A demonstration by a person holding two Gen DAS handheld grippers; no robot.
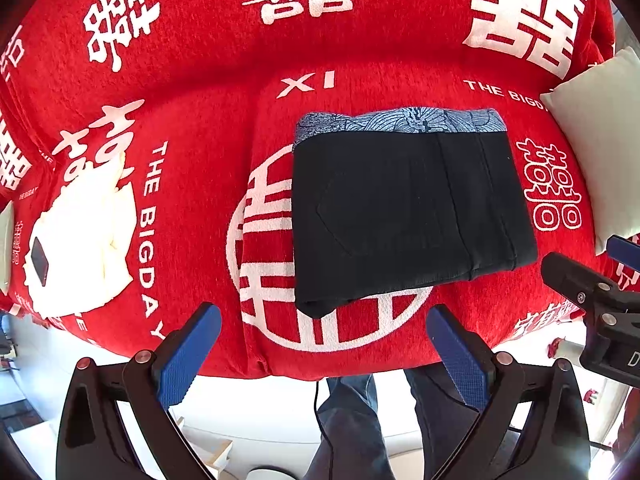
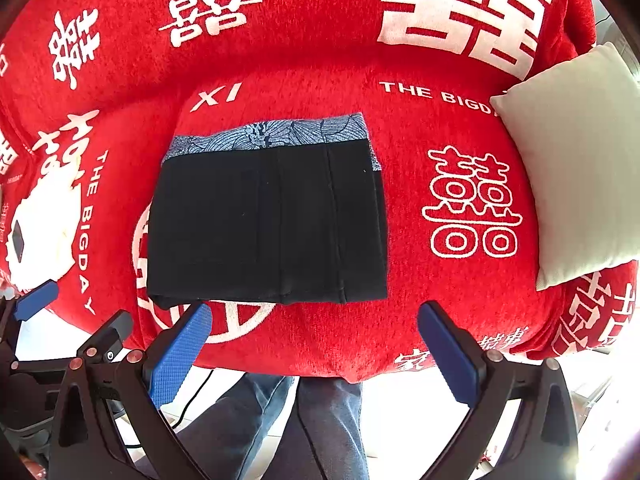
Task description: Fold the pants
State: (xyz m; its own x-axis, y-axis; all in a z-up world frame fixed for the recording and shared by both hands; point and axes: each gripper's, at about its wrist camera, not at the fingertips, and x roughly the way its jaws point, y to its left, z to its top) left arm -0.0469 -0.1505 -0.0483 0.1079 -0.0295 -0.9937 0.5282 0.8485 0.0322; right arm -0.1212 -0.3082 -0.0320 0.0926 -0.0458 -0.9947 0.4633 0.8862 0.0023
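The black pants point(image 1: 404, 216) lie folded into a compact rectangle on the red sofa seat point(image 1: 200, 128), with a blue-grey patterned lining strip along the far edge. They also show in the right wrist view point(image 2: 268, 228). My left gripper point(image 1: 322, 344) is open and empty, held just in front of the pants' near edge. My right gripper point(image 2: 314, 342) is open and empty too, in front of the pants' near edge above the seat front. The right gripper also shows at the right edge of the left wrist view point(image 1: 592, 292).
A cream cushion point(image 2: 576, 160) leans at the right end of the sofa. A white cloth with a dark patch point(image 1: 80, 240) lies at the left of the seat. The person's legs in jeans point(image 2: 320, 424) stand in front of the sofa on a pale floor.
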